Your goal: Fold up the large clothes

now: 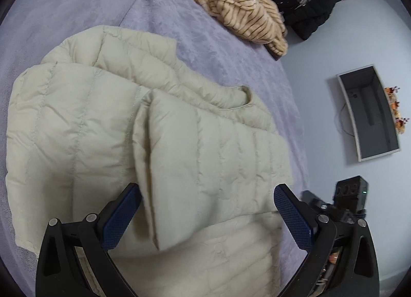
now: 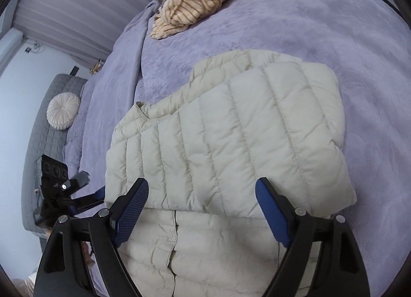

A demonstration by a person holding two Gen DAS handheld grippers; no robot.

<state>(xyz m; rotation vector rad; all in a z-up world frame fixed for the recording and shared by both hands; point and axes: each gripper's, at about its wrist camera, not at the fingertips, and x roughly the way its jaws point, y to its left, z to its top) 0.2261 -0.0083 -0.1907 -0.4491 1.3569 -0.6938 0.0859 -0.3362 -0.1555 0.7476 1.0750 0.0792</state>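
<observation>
Lilac blanket covers the bed (image 2: 321,27), a soft flat base for folding. The cream puffer jacket (image 2: 231,130) lies mid-bed, sleeves apparently folded inward. Over the jacket's near hem, left claw (image 1: 206,213) and right claw (image 2: 201,209) hover released, grasping nothing.

Both grippers angled down, side by side. Left gripper (image 1: 206,206) has its 2 blue-padded fingers (image 1: 120,217) spread wide, gripping nothing. Right gripper (image 2: 203,203) same deal, jaws wide apart and empty.
</observation>
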